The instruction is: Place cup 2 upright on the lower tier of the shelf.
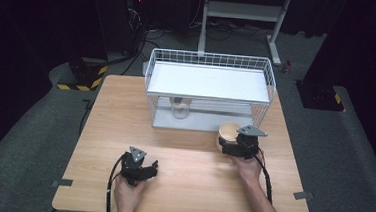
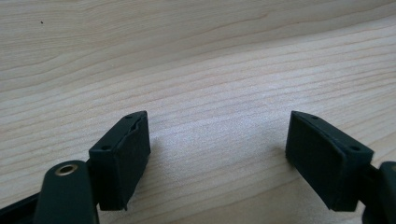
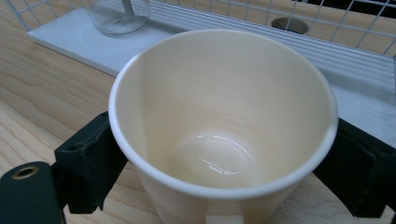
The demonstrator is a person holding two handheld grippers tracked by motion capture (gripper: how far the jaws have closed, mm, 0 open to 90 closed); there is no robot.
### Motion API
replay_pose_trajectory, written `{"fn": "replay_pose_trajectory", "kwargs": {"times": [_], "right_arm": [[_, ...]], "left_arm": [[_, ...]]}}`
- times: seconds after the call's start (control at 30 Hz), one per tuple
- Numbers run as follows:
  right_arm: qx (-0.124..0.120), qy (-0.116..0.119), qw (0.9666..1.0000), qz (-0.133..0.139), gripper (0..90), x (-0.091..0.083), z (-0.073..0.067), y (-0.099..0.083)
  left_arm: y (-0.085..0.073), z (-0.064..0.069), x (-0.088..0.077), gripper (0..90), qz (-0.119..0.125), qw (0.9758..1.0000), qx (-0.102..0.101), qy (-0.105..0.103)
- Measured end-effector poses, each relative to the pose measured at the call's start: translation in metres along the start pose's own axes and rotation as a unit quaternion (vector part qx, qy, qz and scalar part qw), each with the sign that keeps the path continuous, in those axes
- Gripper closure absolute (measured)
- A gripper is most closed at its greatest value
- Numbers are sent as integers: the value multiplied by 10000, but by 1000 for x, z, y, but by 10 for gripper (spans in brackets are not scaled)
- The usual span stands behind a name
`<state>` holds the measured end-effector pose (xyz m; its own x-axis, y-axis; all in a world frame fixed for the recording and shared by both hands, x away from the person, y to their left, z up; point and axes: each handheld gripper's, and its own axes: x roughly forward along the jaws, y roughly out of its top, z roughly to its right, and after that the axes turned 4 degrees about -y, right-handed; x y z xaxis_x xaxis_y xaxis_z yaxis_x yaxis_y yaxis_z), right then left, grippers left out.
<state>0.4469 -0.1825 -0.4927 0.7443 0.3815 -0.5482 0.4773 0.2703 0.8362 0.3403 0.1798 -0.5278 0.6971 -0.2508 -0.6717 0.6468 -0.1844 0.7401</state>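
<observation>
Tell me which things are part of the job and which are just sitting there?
In the job:
cream cup
right gripper, clamped on the cup
wire rack just ahead of it

Just sitting there:
glass jar in the rack
left gripper, open over the table

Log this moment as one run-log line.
right gripper: shut on cream cup, near wire rack | left gripper: open, nothing between, over table | glass jar: in rack
</observation>
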Motion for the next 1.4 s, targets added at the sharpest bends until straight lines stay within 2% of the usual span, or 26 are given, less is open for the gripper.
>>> {"fn": "replay_pose_trajectory", "kwargs": {"times": [0.27,0.4,0.77,0.9,1.03,1.13,1.3,1.4], "right_arm": [[-123,36,9999,34,99,-1,2,1],[-31,106,9999,3,99,-1,3,1],[-15,173,9998,106,99,-7,7,4],[-97,157,9998,51,100,-8,7,9],[-32,209,9997,100,100,-8,9,15],[-104,198,9997,52,101,-7,10,18],[-95,187,9996,168,101,-7,12,26],[-93,163,9998,85,104,-4,14,29]], "left_arm": [[0,0,0,222,-2,10000,-1,-2],[0,0,0,222,-4,10000,-1,-6],[0,0,0,222,0,10000,-1,-2],[0,0,0,222,-4,10000,-2,-7],[0,0,0,222,0,10000,-2,-3],[0,0,0,222,0,10000,-3,-4],[0,0,0,222,-5,10000,-5,-6],[0,0,0,222,-8,10000,-8,-7]]}}
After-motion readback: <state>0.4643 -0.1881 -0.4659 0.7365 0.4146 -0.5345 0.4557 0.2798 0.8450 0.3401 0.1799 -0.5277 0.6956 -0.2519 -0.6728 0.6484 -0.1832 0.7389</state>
